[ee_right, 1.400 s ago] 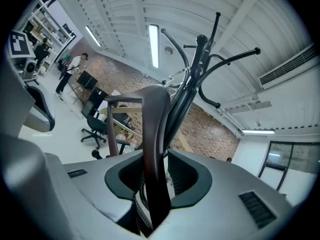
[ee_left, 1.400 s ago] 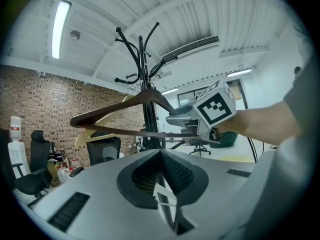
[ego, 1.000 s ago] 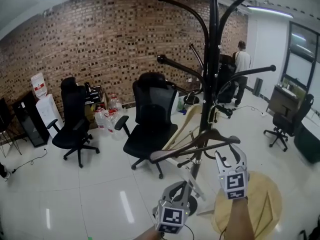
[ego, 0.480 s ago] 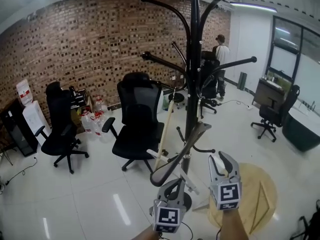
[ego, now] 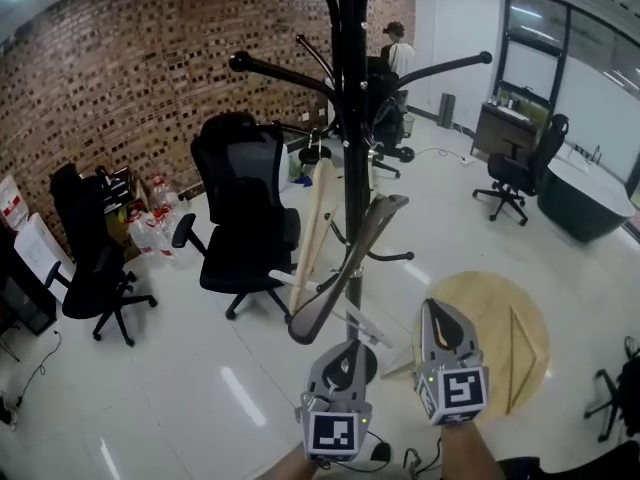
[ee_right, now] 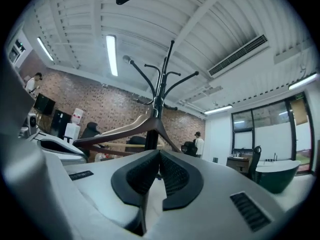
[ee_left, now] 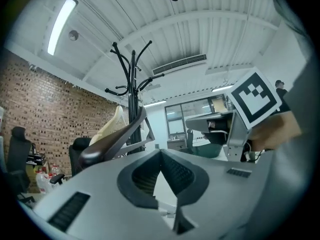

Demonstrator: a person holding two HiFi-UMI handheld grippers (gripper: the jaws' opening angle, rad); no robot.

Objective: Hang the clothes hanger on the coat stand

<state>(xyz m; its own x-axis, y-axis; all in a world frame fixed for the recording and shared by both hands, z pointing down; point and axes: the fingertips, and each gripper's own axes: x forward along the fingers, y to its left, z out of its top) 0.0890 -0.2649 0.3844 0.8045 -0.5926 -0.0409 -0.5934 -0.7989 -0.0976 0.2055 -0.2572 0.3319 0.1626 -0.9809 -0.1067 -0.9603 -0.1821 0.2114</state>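
The black coat stand [ego: 350,118] rises in the middle of the head view. A dark brown clothes hanger [ego: 322,306] hangs on it, seen almost edge-on and slanting down to the left. My left gripper [ego: 338,360] is shut and empty below the hanger's low end. My right gripper [ego: 431,308] stands to the right of the stand, apart from the hanger; its jaws have just been closing and are shut with nothing between them. The left gripper view has that gripper [ee_left: 160,153] below the hanger [ee_left: 112,141] and stand [ee_left: 132,84]. From the right gripper [ee_right: 159,154], the hanger [ee_right: 125,129] spreads across the stand [ee_right: 159,91].
A pale wooden hanger [ego: 313,218] hangs behind the pole. Black office chairs [ego: 245,208] [ego: 95,258] stand to the left and a round wooden board [ego: 500,328] lies on the floor at right. A person [ego: 398,53] stands far back by the brick wall.
The right gripper's jaws went from wide open to shut and it drew back from the hanger's right end. The hanger now shows edge-on instead of broadside. The left gripper barely moved.
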